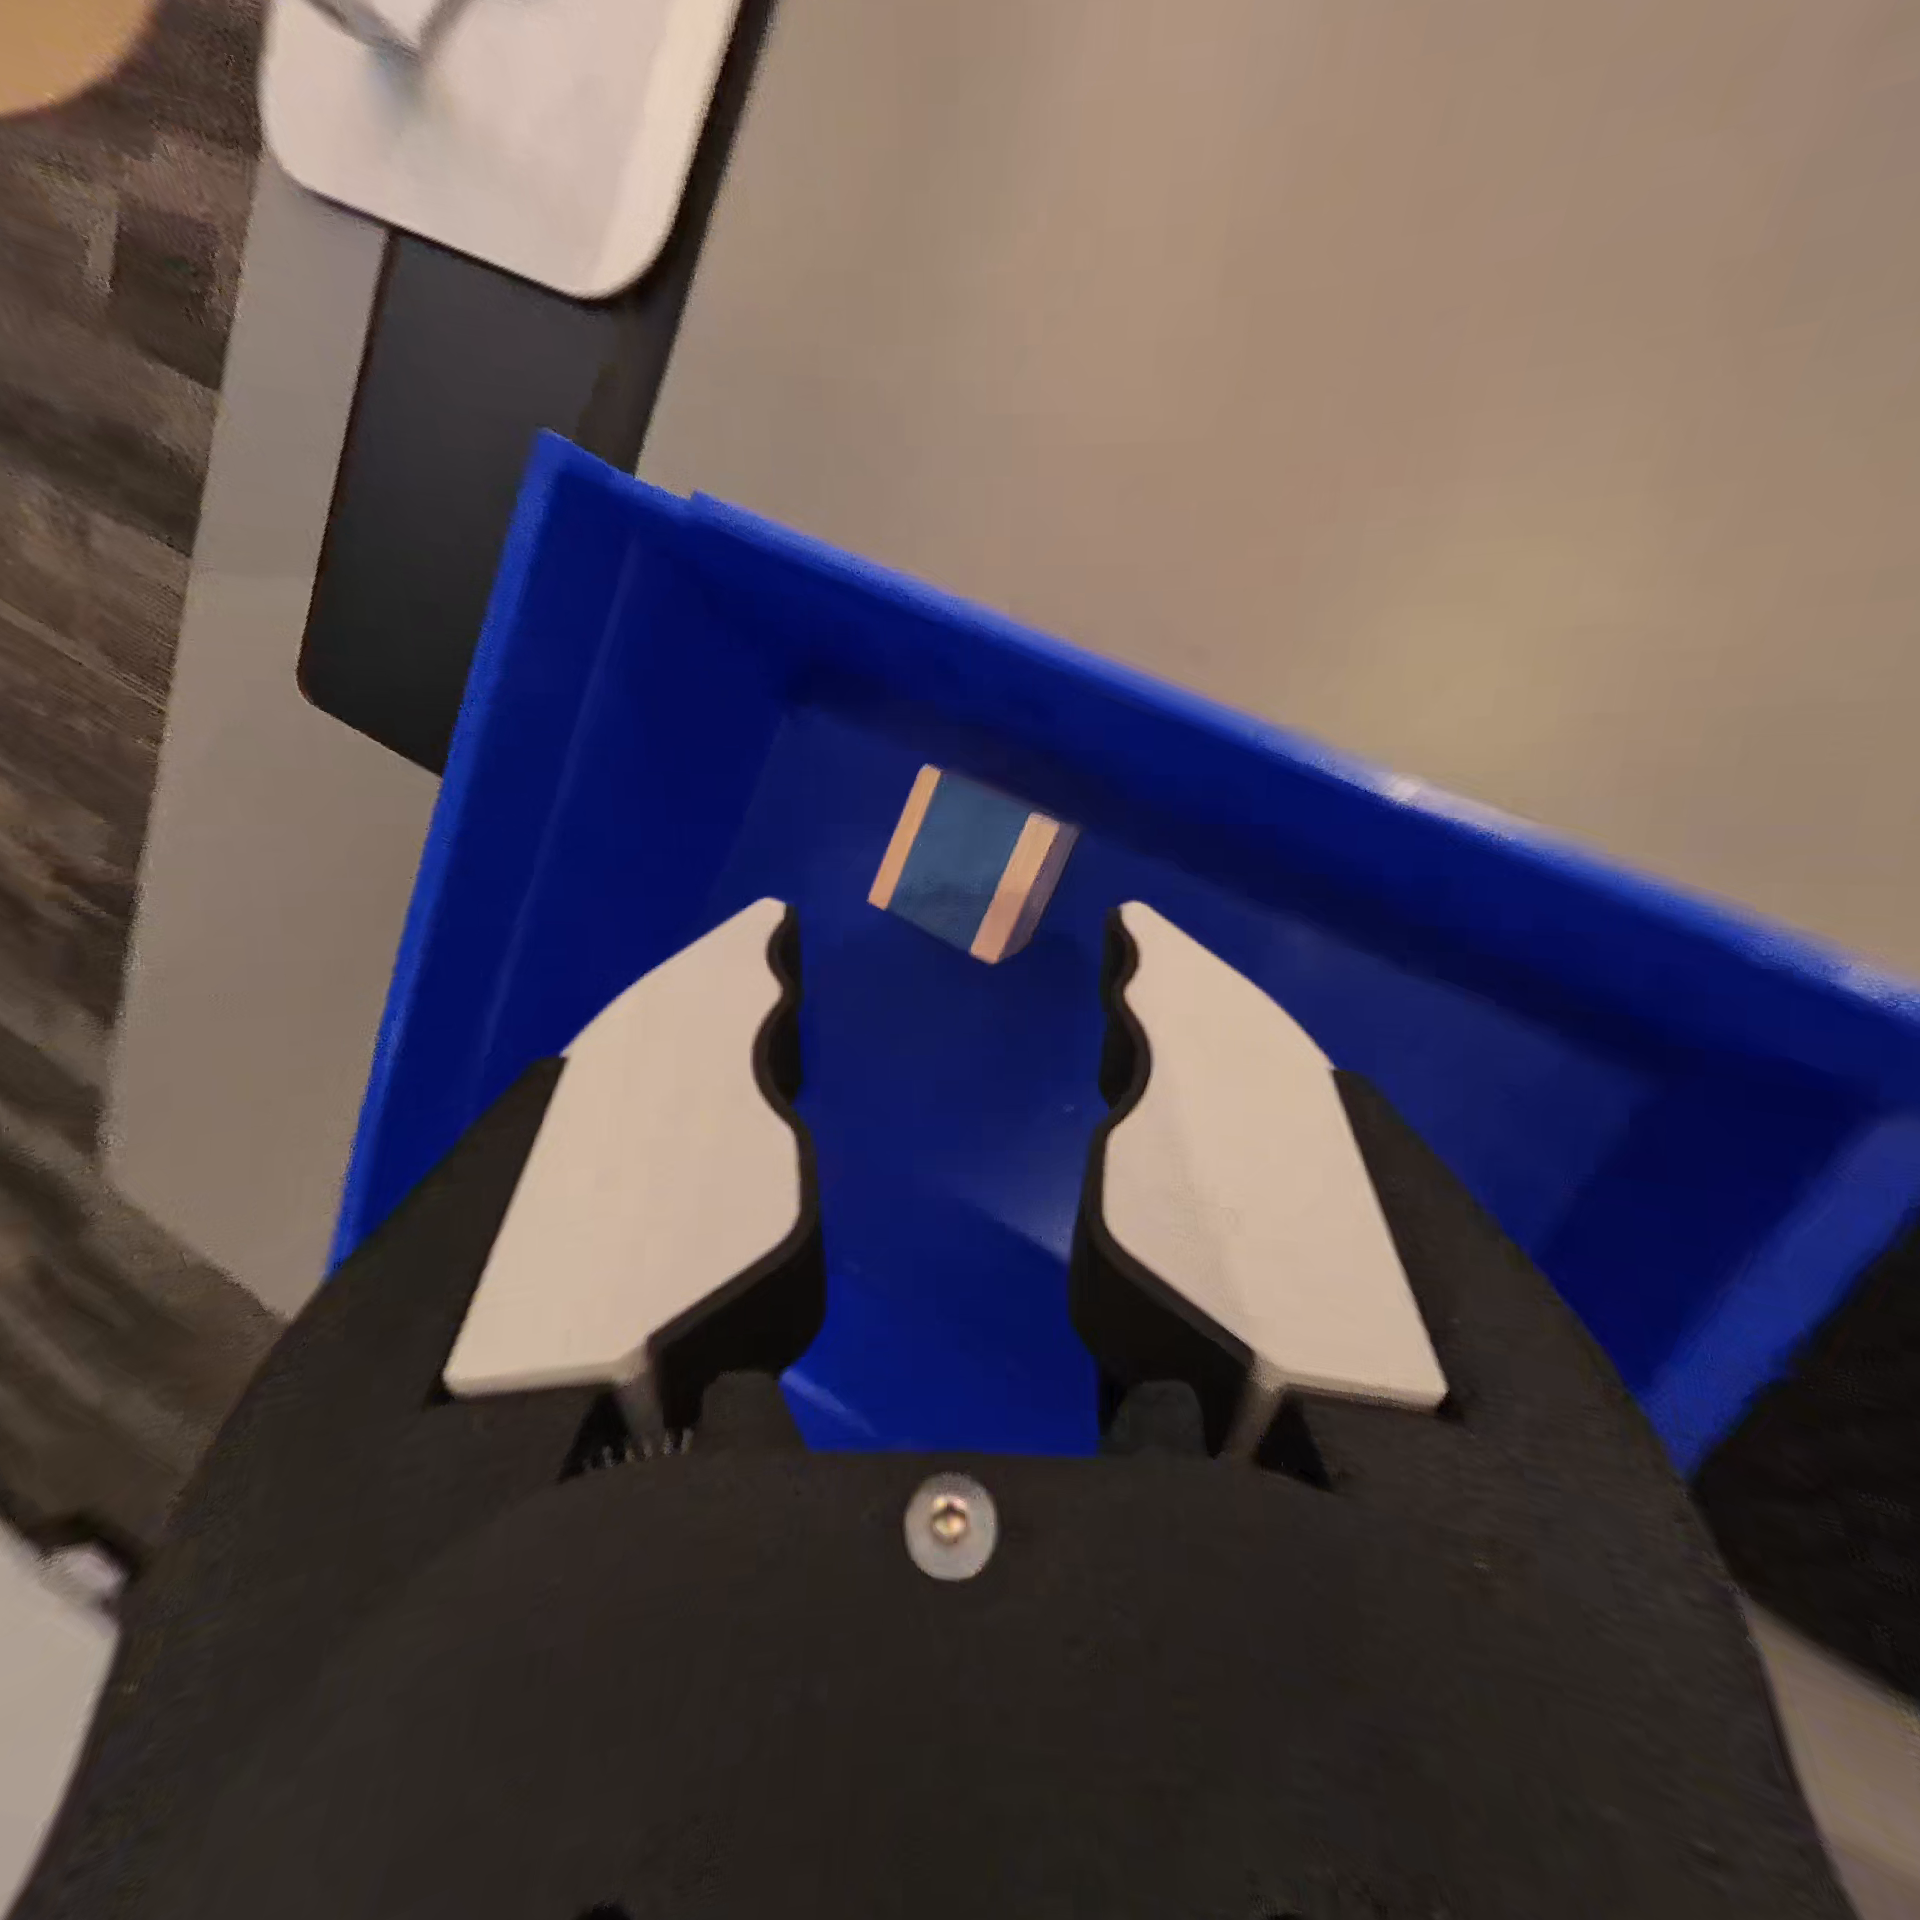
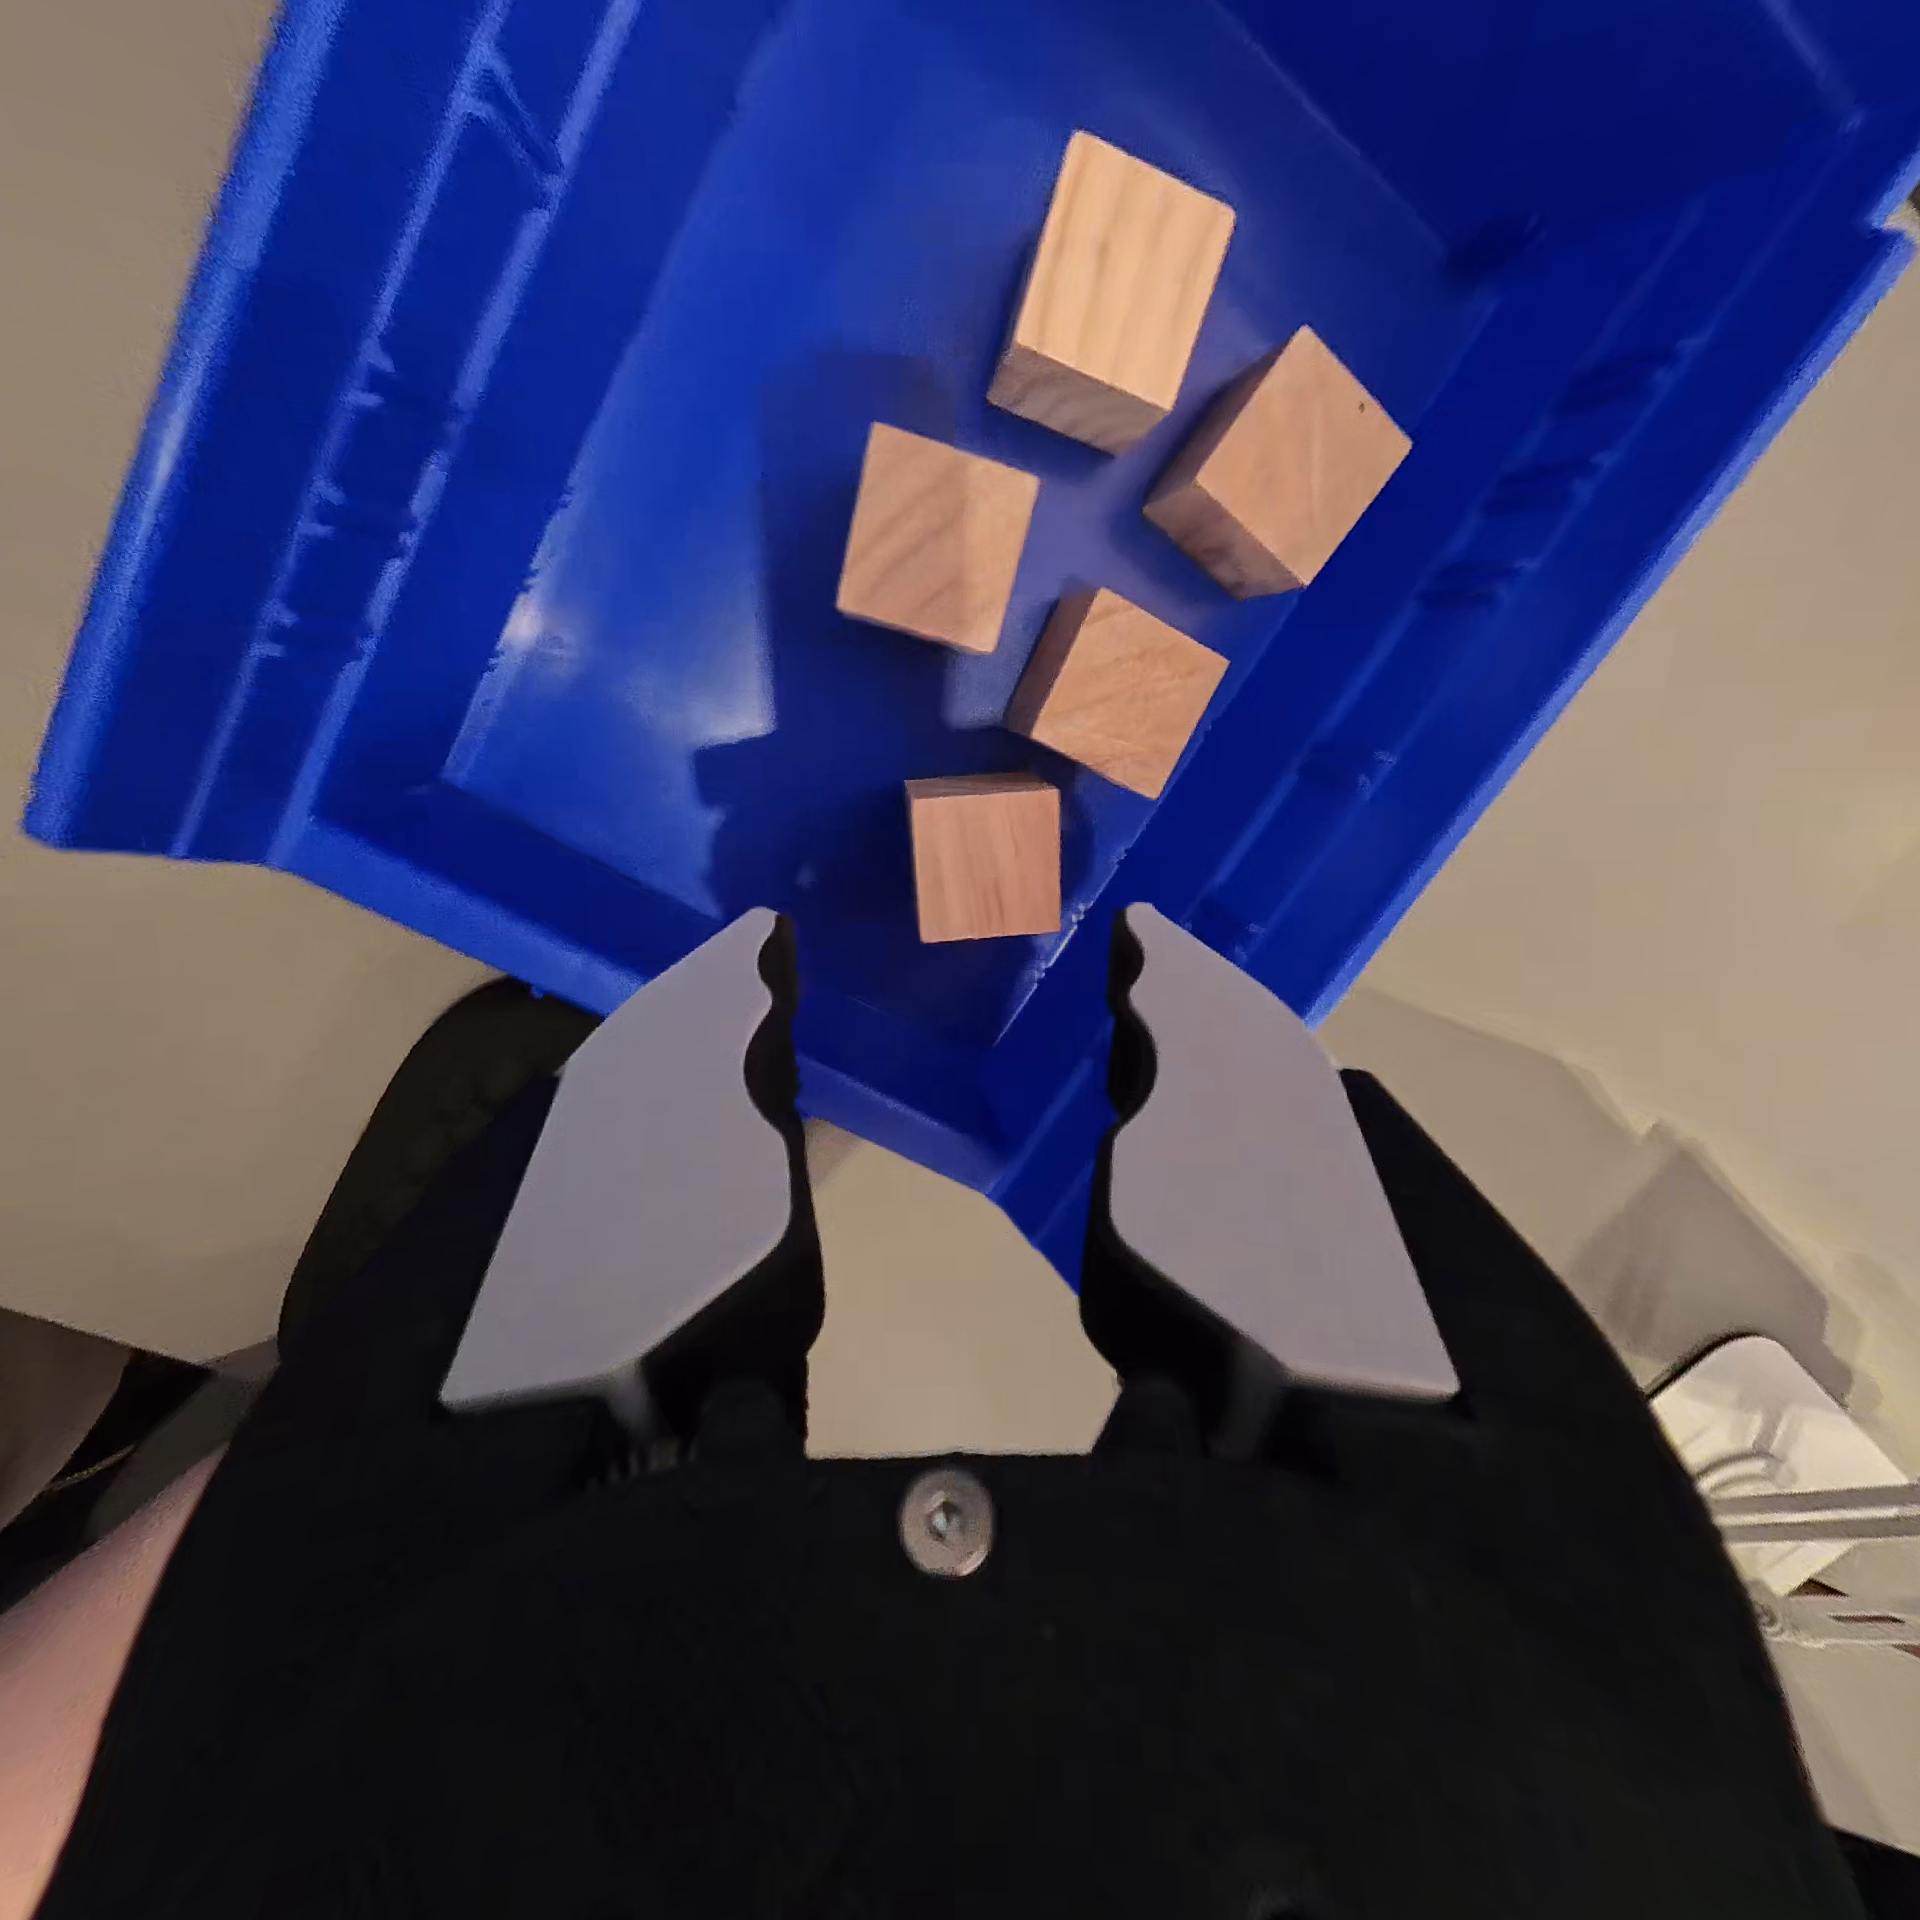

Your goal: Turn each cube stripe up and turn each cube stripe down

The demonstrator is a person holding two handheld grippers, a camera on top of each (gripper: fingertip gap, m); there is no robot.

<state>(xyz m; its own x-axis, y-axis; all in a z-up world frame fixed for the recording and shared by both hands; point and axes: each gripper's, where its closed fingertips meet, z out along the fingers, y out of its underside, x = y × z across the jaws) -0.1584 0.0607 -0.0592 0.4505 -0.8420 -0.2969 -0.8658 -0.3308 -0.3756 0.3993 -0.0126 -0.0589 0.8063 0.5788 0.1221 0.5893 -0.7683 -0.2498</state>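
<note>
In the left wrist view a wooden cube point(image 1: 971, 864) lies in a blue bin point(image 1: 582, 831) near its far wall, its blue stripe facing up. My left gripper point(image 1: 948, 920) is open and empty, just short of the cube. In the right wrist view several plain-faced wooden cubes lie in a blue bin point(image 2: 343, 499); no stripe shows on them. The nearest cube point(image 2: 985, 858) is just beyond my right gripper point(image 2: 951, 920), which is open and empty above the bin's near corner.
The bins stand on a light table point(image 1: 1351, 343). A black panel point(image 1: 468, 499) and a white plate point(image 1: 499, 125) lie past the left bin, with carpet point(image 1: 83, 623) beyond the table edge. A white object with metal rods point(image 2: 1787, 1496) sits at lower right.
</note>
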